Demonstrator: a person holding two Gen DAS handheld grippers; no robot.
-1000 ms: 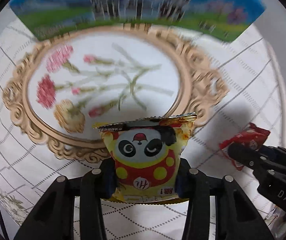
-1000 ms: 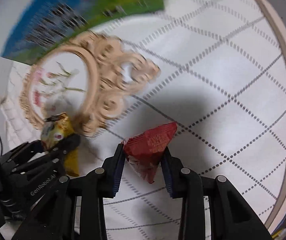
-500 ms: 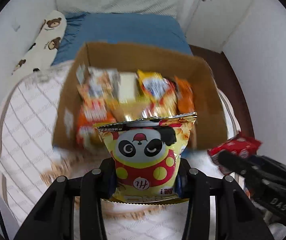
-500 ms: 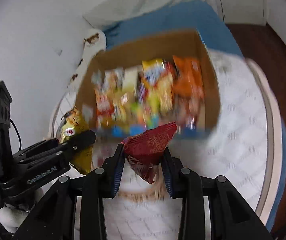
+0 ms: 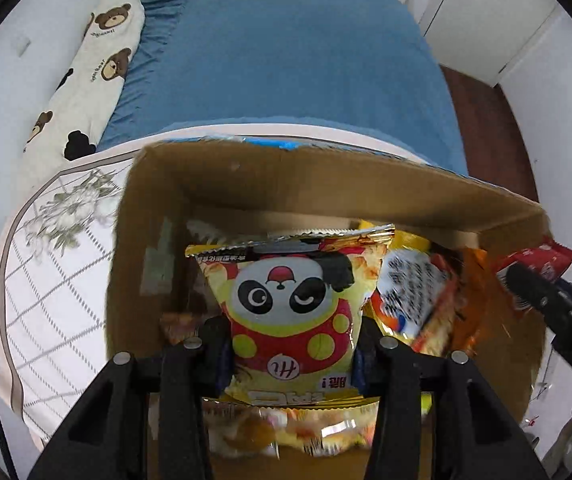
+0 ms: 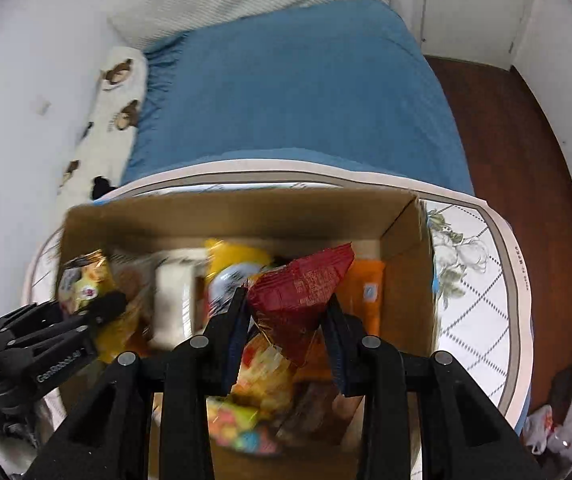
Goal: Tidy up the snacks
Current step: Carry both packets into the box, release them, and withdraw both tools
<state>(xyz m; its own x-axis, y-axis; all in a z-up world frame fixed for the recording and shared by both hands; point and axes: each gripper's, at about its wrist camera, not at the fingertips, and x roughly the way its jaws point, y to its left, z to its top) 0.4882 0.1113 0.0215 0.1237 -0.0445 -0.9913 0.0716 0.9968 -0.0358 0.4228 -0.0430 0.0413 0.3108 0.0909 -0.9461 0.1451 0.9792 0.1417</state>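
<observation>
The left claw (image 5: 292, 354) grips a yellow panda snack bag (image 5: 292, 312) upright, held above the left half of the open cardboard box (image 5: 221, 188). The right claw (image 6: 288, 336) grips a red snack packet (image 6: 300, 288) over the right half. Both loads sit directly above packed snacks (image 6: 261, 364), so release looks straight down; the box walls stand near on either side, with the blue bed (image 5: 286, 64) beyond the far wall.

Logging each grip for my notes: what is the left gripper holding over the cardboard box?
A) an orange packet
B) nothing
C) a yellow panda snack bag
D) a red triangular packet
C: the left gripper is shut on the yellow panda snack bag, above the cardboard box.
</observation>
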